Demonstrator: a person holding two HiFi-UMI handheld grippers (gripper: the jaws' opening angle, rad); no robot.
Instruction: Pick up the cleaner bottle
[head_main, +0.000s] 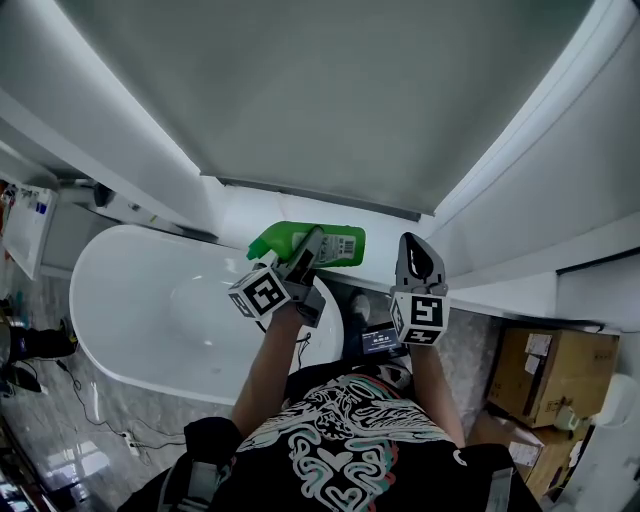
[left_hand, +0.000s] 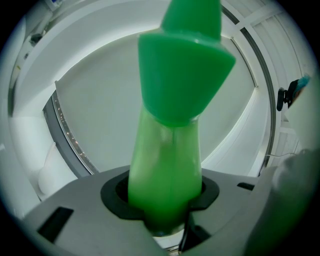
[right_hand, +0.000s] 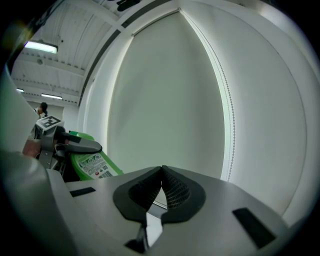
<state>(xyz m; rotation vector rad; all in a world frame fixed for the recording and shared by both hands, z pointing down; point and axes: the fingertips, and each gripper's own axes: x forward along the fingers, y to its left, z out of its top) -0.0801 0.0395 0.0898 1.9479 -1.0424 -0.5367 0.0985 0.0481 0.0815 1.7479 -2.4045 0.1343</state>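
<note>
The left gripper (head_main: 304, 262) was closed on the green cleaner bottle (head_main: 318, 243). In the left gripper view the two jaws pressed on the thin part of the bottle (left_hand: 167, 165) from both sides, and the wide green top stuck out past them. From the head view the bottle lay on its side in the gripper, with its green top to the left and its label to the right. It was beside the end of the white bathtub (head_main: 130, 300) and close to the pale wall under the big grey blind (head_main: 330, 90). I could not tell if it touched anything under it. The right gripper (head_main: 420, 262) was just beside the bottle, on its right, and did not touch it. Its jaws met at the tips and had nothing between them. In the right gripper view the bottle (right_hand: 92, 164) showed far off at the left, with the left gripper (right_hand: 75, 146) around it. Brown boxes (head_main: 545, 375) sat on the floor at the right.
</note>
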